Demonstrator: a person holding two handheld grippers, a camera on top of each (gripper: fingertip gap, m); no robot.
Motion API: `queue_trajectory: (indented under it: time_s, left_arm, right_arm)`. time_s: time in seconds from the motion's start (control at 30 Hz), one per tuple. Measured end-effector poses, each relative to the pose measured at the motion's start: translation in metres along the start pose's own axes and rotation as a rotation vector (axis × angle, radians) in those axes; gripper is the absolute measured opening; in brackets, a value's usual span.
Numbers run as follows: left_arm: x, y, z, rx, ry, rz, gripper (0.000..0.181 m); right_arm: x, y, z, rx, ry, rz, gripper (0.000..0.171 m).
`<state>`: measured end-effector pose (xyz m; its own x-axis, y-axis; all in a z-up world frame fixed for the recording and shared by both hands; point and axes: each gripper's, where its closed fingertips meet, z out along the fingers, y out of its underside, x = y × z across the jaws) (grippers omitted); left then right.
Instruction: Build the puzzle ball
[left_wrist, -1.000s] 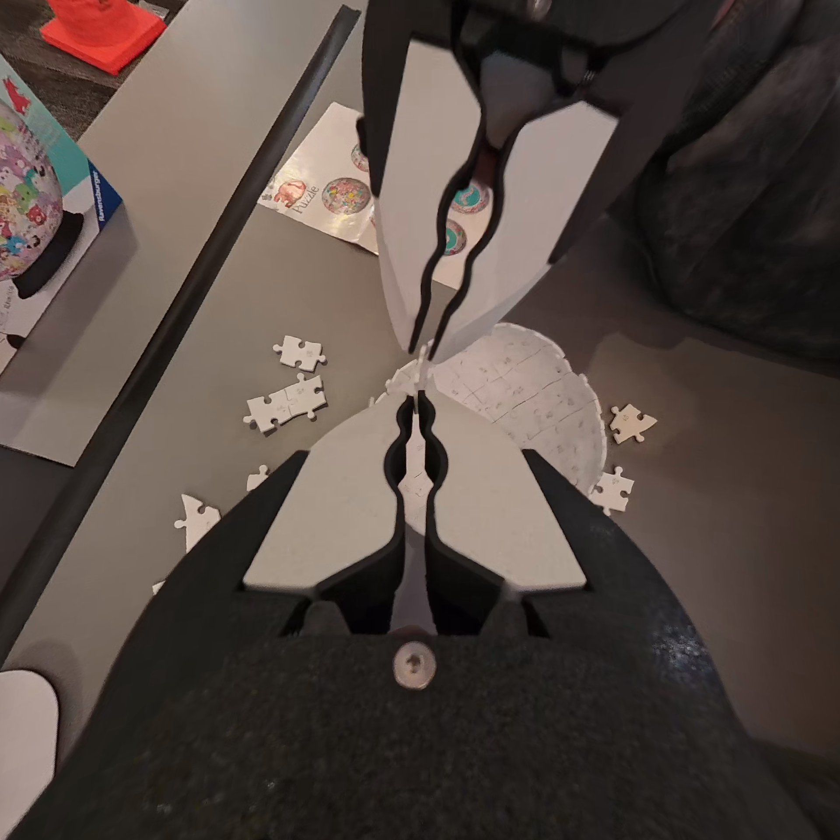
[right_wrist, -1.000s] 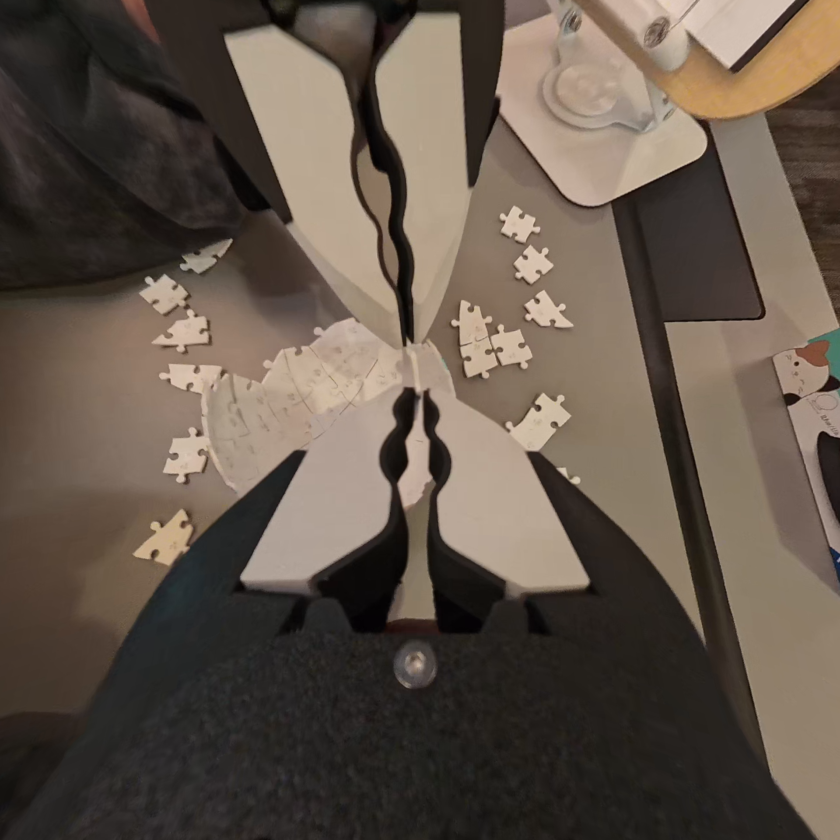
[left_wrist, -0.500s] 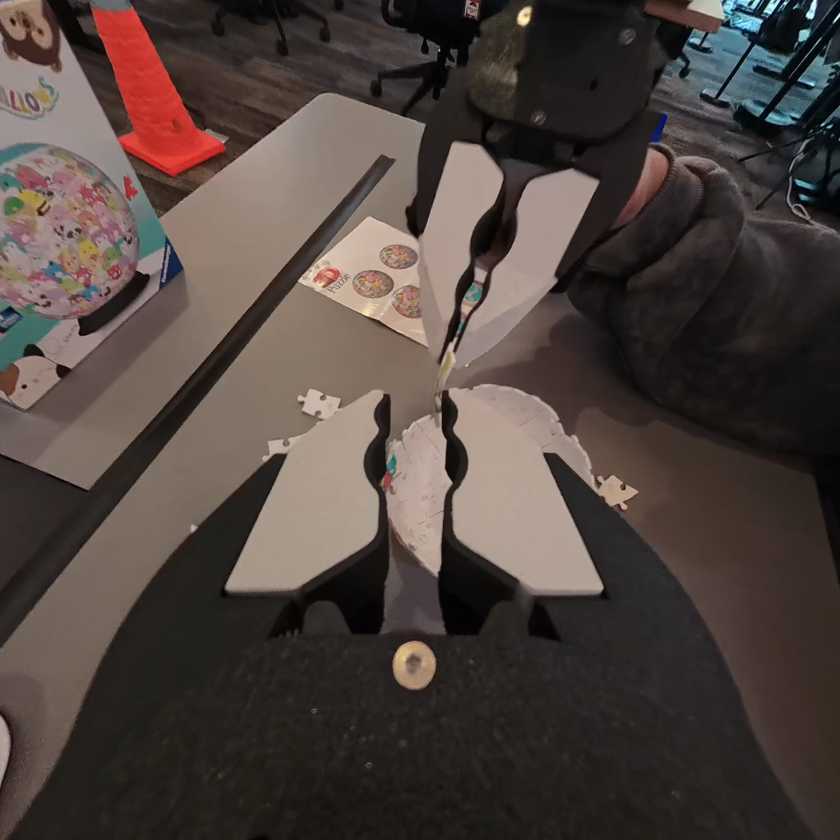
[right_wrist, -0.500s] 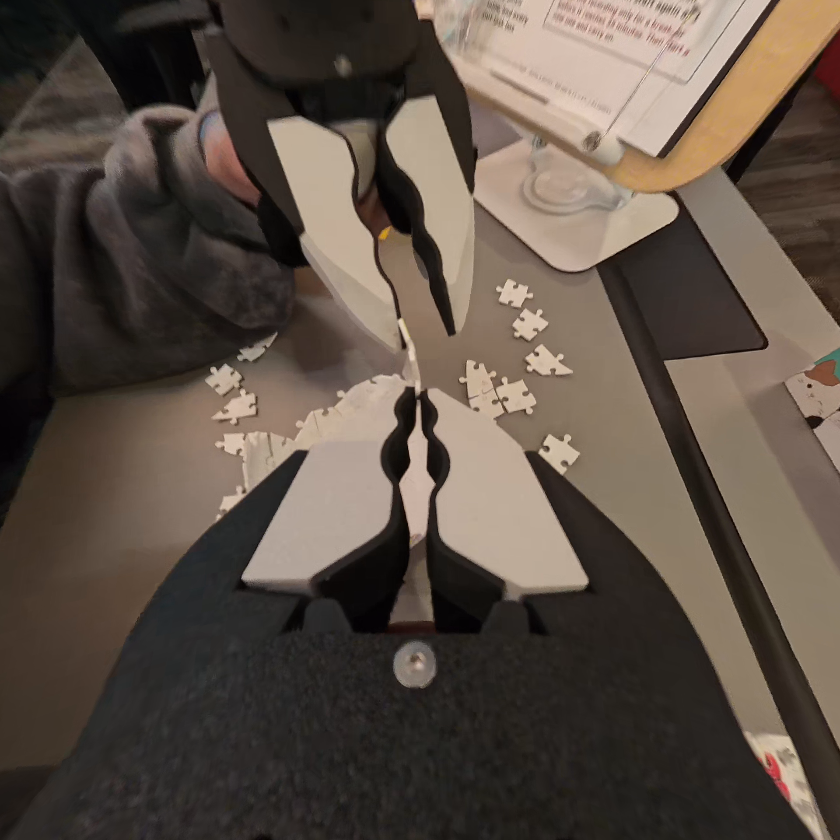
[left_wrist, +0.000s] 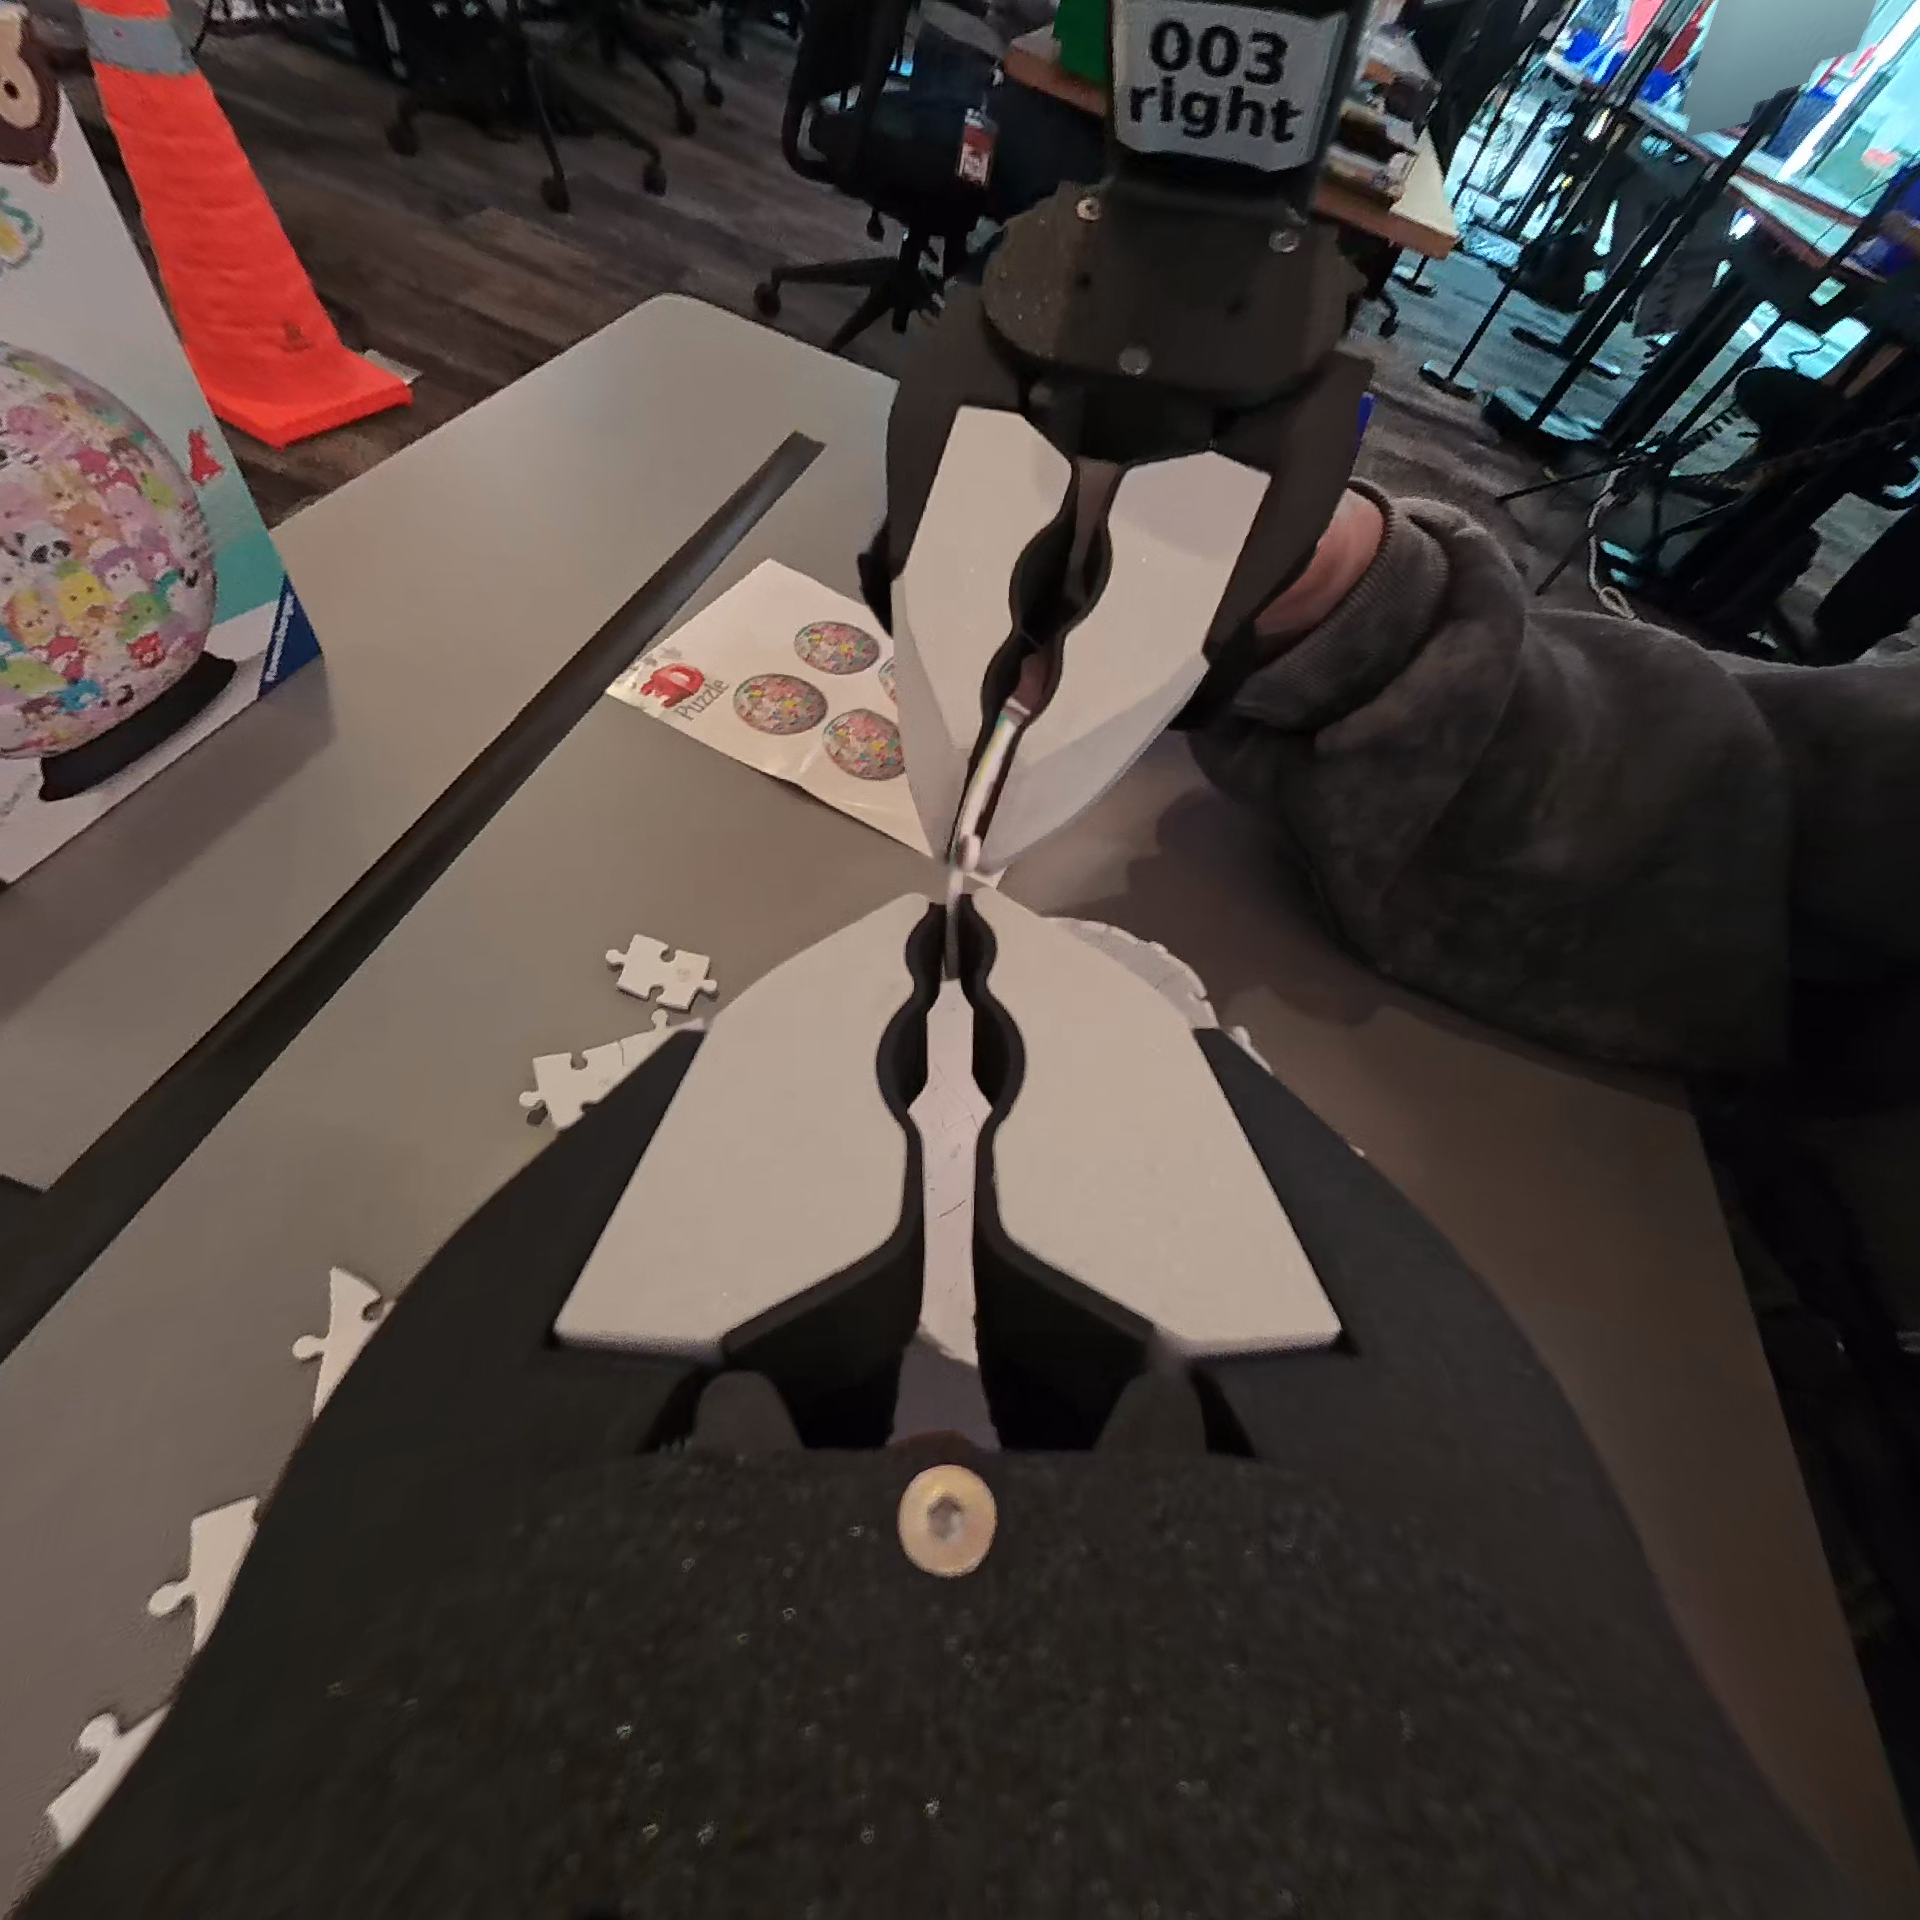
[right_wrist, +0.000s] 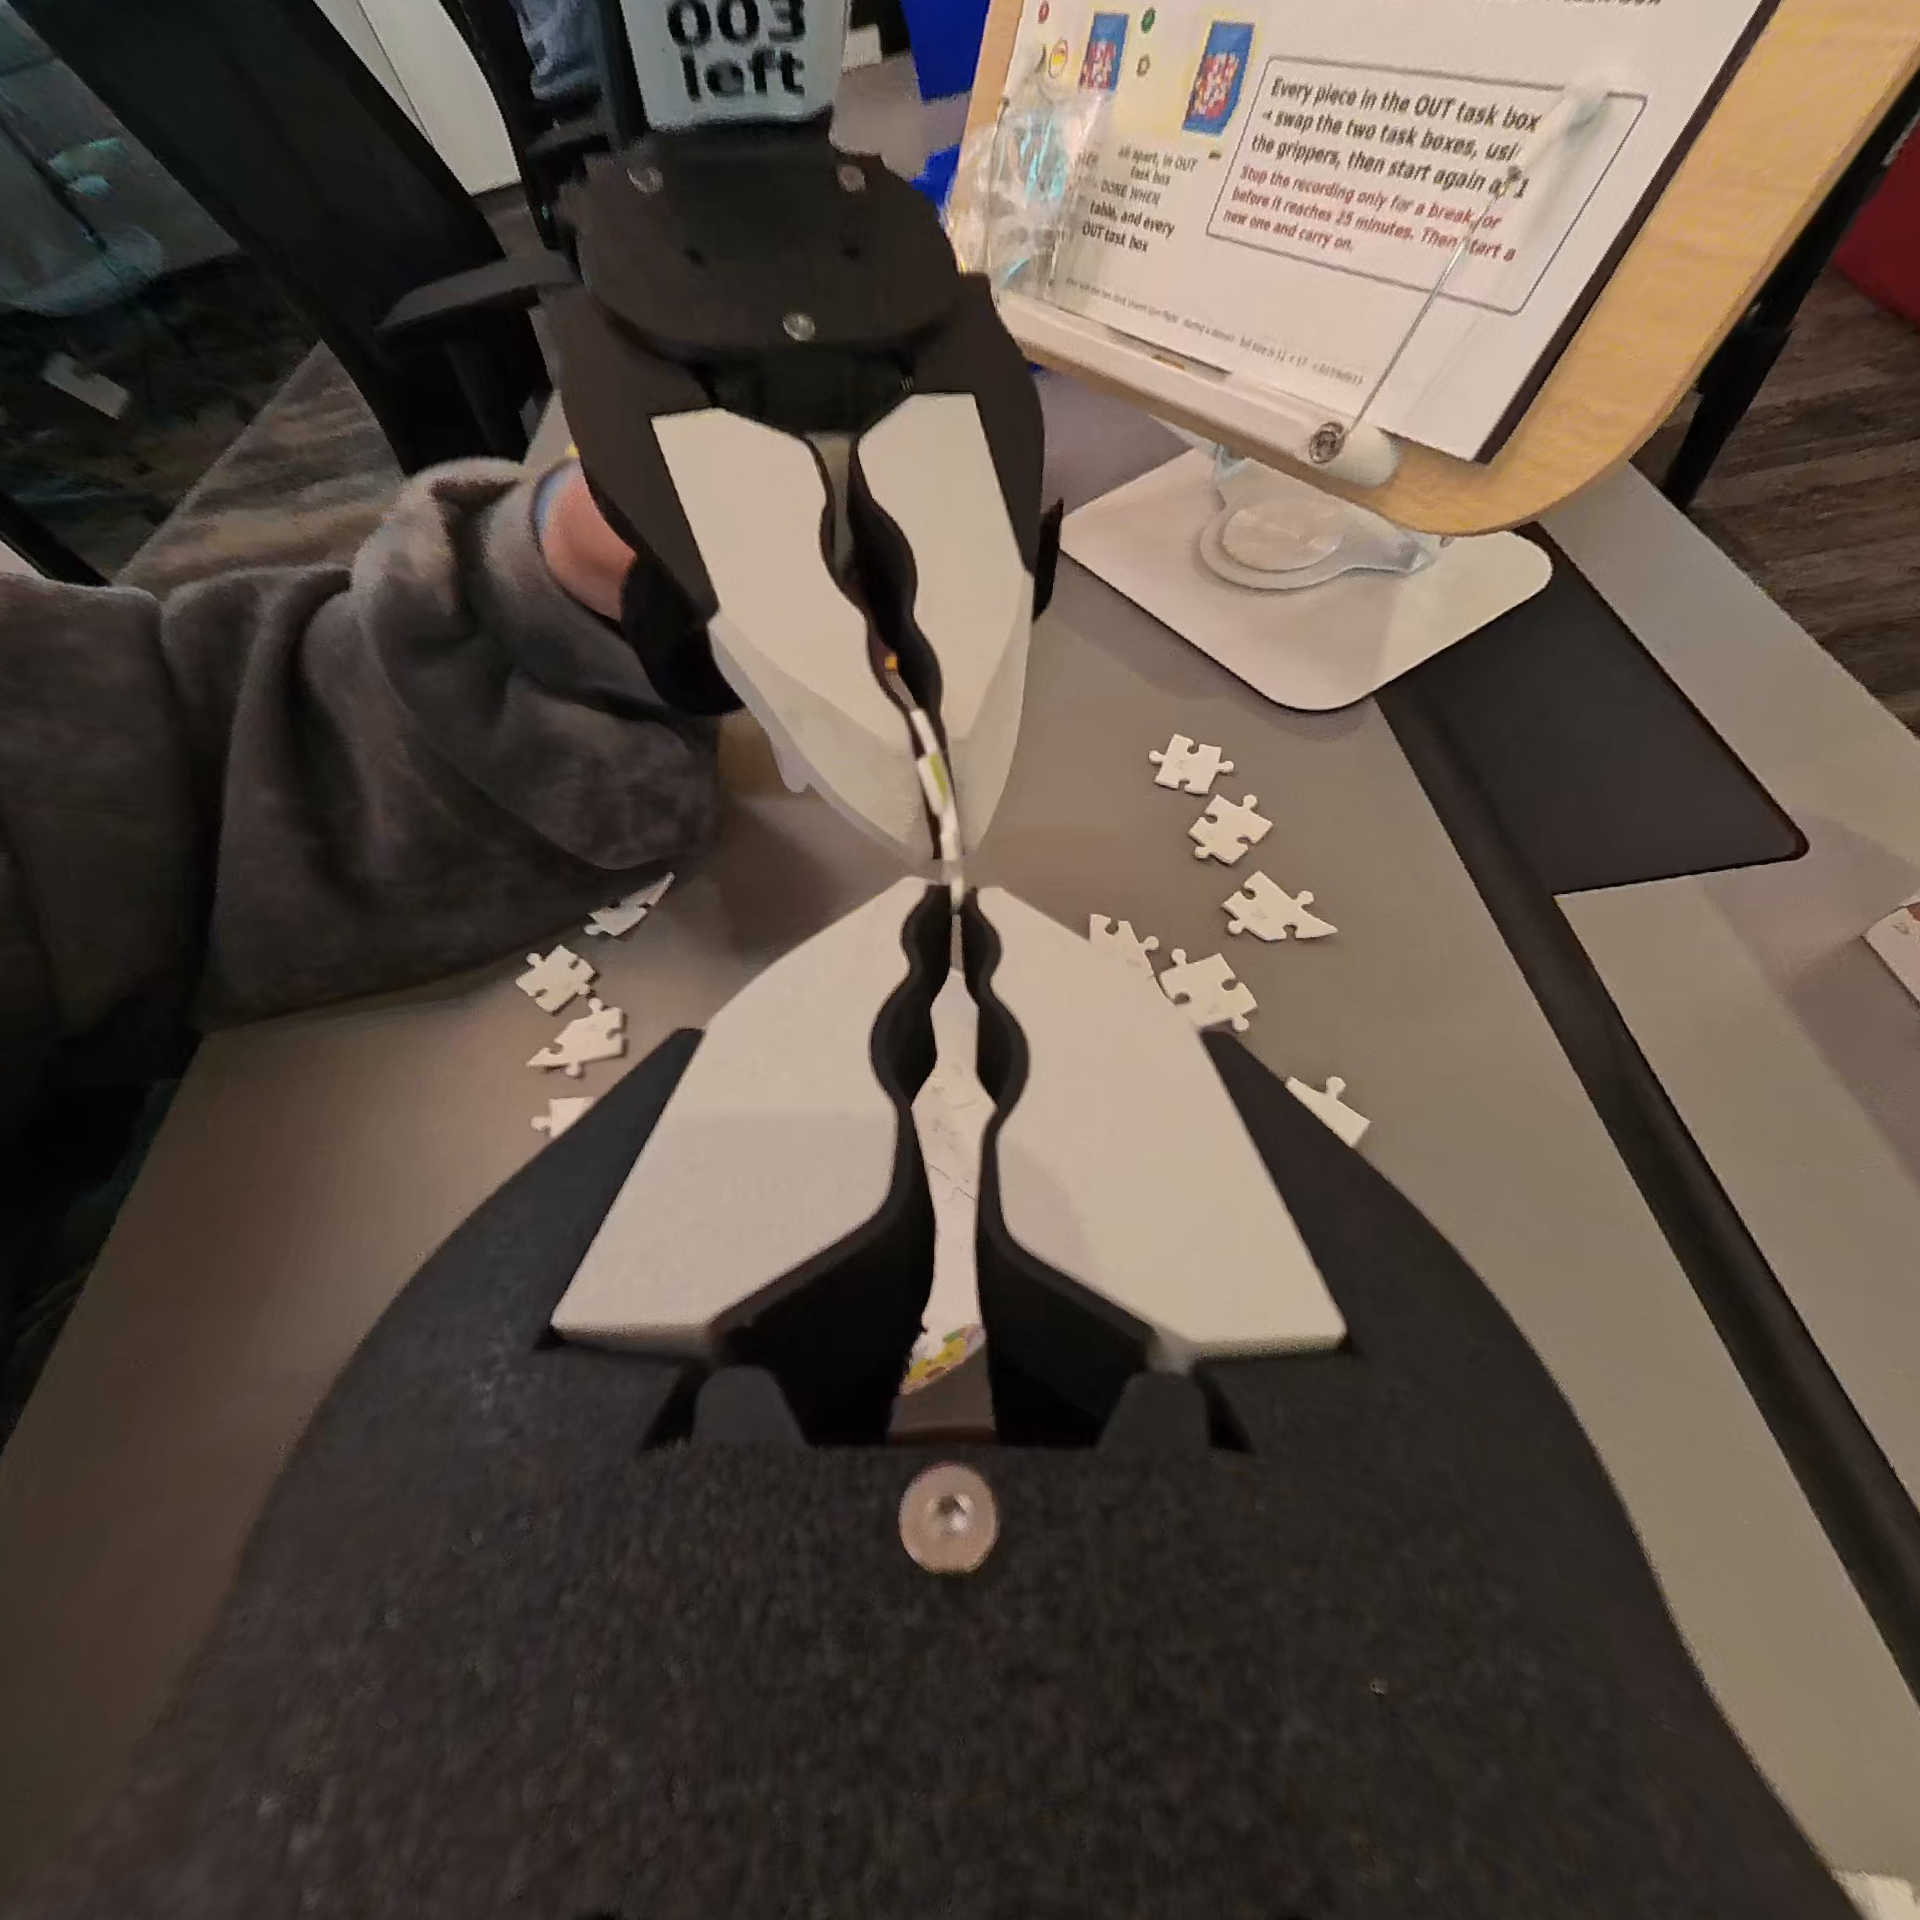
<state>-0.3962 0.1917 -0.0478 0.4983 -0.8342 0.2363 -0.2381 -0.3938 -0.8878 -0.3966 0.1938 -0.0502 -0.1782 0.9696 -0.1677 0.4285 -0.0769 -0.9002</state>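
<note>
Both grippers meet tip to tip above the grey counter, each clenched on curved puzzle material seen edge-on. The left gripper, with pale flat-faced fingers edged in wavy black rubber, has its jaws nearly closed on the rim of the partly built puzzle ball, a white, matte, bowl-shaped shell whose scalloped edge shows just beyond the fingers. In the right wrist view the same shell runs down through the narrow gap of the right gripper, its printed side showing at the bottom of the gap. The right gripper, seen from the left, pinches a thin glossy puzzle piece whose lower end touches the shell's rim; whether it is locked in cannot be told.

Loose puzzle pieces lie white side up, scattered on the counter on both sides of the grippers. A grey fleecy sleeve rests on the counter. A glossy instruction sheet lies flat behind the grippers, the puzzle box stands to the left, and an orange cone stands on the floor. A tilted board on a white stand sits at the far right.
</note>
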Motion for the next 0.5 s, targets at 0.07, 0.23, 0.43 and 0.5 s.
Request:
queue_trajectory:
  time_s: [0.07, 0.23, 0.43, 0.5]
  left_arm:
    - [-0.001, 0.003, 0.002, -0.030, -0.020, 0.004, 0.002]
    - [-0.008, 0.021, 0.002, -0.189, -0.135, 0.071, 0.002]
    - [-0.004, 0.032, 0.004, -0.296, -0.172, 0.135, 0.002]
    - [-0.006, 0.033, 0.004, -0.305, -0.181, 0.136, 0.002]
  right_arm:
    - [0.001, 0.005, 0.002, -0.034, 0.024, -0.025, 0.002]
    - [0.003, 0.008, -0.005, -0.091, 0.088, -0.115, 0.012]
    - [-0.003, 0.006, -0.005, -0.114, 0.118, -0.193, 0.005]
    - [-0.004, 0.008, -0.003, -0.120, 0.113, -0.196, 0.000]
